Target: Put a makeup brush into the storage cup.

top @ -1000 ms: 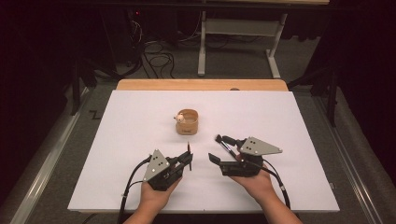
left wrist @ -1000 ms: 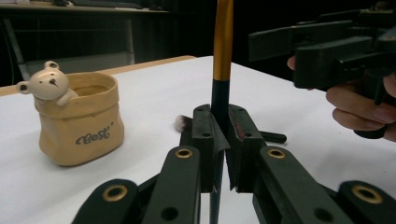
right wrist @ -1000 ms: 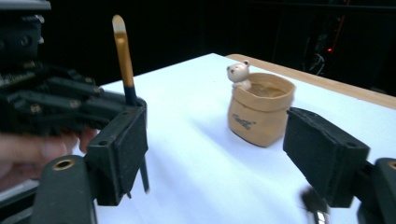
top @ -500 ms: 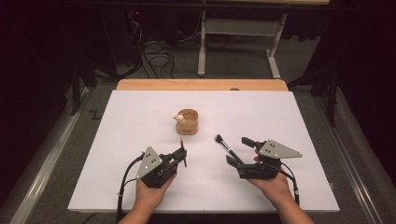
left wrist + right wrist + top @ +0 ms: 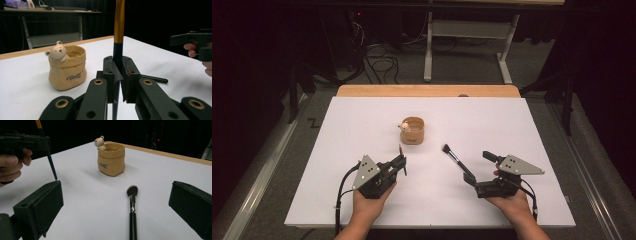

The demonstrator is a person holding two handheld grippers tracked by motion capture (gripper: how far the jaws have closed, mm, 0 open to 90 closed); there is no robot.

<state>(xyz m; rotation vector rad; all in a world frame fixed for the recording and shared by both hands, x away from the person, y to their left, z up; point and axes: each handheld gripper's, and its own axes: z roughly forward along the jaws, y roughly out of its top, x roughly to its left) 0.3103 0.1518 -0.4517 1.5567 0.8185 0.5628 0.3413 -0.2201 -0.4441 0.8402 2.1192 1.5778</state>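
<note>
At lower centre of the high view the left tongs [image 5: 401, 162] clamp a pencil [image 5: 119, 22] upright, ready for the bear pot [image 5: 413, 131] just above, while the right tongs [image 5: 479, 170], jaws just opened wide (nothing gripped), flank the makeup brush [image 5: 457, 159] lying on the white worktop [image 5: 362, 115], likely next.

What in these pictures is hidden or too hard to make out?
- Top of the pencil in the left gripper: cut off by the upper edge of the left gripper view.
- Brush handle end: runs off the bottom edge of the right gripper view, between the open jaws of the right gripper.
- Inside of the pot: too shallow an angle in each view.
- Lettering on the pot: too small to read in the high view.
</note>
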